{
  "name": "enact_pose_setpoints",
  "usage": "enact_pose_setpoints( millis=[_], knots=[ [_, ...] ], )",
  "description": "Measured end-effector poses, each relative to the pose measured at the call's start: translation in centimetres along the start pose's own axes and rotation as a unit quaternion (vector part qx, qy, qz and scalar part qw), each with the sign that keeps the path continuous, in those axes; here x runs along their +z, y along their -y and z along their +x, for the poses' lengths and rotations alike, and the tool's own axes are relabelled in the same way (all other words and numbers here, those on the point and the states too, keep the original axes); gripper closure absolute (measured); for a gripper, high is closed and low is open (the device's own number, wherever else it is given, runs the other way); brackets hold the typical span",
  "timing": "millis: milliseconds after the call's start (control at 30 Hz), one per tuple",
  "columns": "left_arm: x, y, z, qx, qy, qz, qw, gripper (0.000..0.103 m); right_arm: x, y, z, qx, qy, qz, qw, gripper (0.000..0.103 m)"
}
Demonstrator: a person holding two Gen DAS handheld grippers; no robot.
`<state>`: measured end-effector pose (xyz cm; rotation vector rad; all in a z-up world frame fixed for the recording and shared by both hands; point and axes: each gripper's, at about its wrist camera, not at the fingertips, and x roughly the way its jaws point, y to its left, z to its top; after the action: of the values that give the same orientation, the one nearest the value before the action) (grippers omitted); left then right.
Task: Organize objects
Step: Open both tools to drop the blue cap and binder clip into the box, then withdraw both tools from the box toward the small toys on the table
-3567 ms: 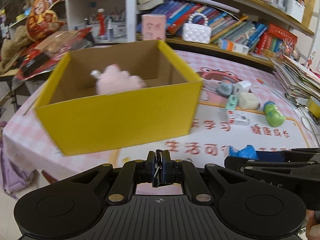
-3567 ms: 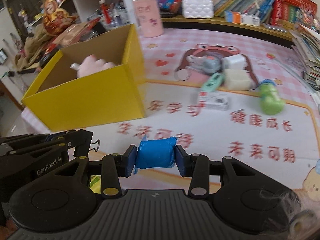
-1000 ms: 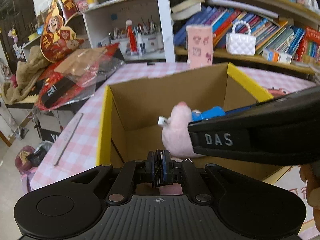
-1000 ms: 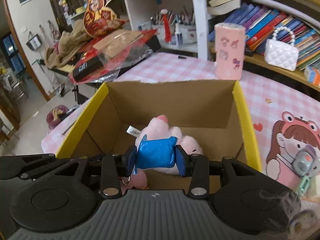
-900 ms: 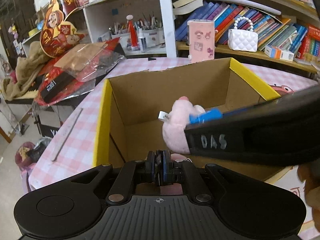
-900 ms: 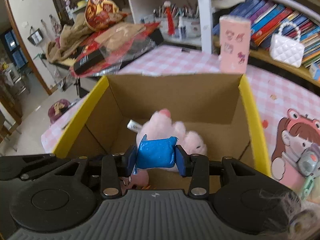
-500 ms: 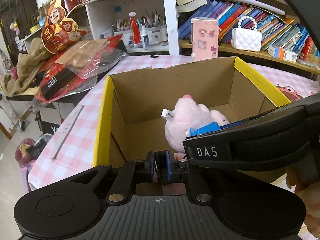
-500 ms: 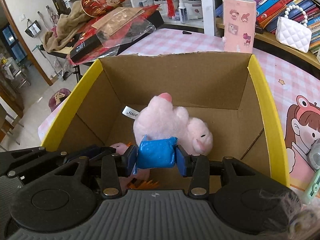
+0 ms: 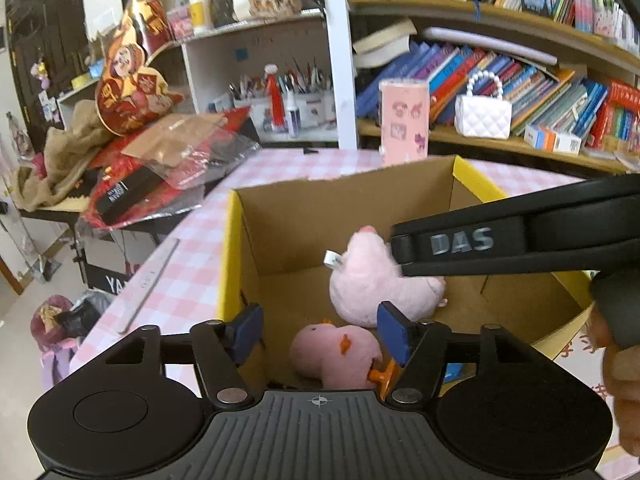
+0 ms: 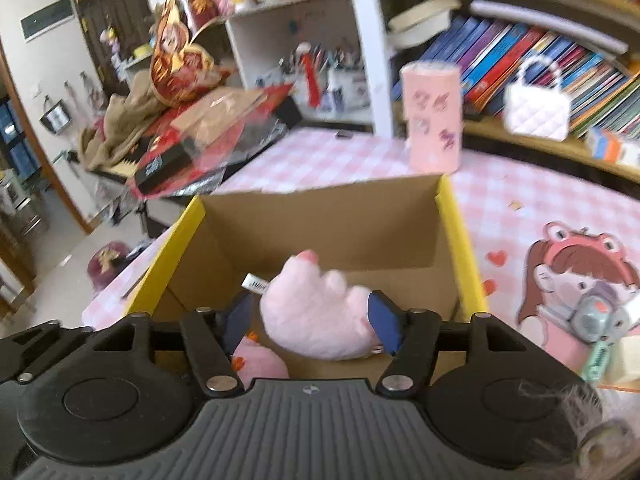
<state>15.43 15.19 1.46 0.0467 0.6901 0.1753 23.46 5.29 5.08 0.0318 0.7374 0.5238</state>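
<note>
The yellow cardboard box [image 9: 228,264] stands open at the top, and both grippers hover over it. A large pink plush [image 9: 376,288] and a small pink plush with orange feet [image 9: 334,354] lie on its floor. My left gripper [image 9: 319,336] is open and its jaws are still opening, with nothing held between them. The small plush lies well below the gap. My right gripper [image 10: 311,322] is also opening, empty, above the large pink plush [image 10: 316,312]. The right gripper's black body [image 9: 500,240] crosses the left wrist view. A blue patch [image 9: 453,372] shows behind a finger; I cannot tell what it is.
A pink canister [image 10: 432,116] and a white quilted purse [image 10: 538,110] stand behind the box before shelves of books. Red packaging [image 9: 160,168] is piled at the left. Small toys [image 10: 592,320] lie on the printed mat to the right. A hand [image 9: 624,380] is at the right edge.
Both grippers have opened. The blue packet is gone from my right jaws and the binder clip from my left jaws. Both hands have risen a little over the box.
</note>
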Motion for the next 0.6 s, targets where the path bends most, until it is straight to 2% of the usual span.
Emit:
enact_pose_setpoints(
  millis=[333,600],
  knots=[
    [-1.6,-2.4,-3.7,0.013,0.029,-0.028,0.9991,0.028,-2.4,-0.6,-4.6,-0.045,0.045,-0.006,0.998,0.040],
    [-4.2,-4.2,-5.9,0.025,0.015,-0.044,0.9986,0.024,-5.7,-2.9,-7.0,-0.074,0.046,-0.020,0.996,0.036]
  ],
)
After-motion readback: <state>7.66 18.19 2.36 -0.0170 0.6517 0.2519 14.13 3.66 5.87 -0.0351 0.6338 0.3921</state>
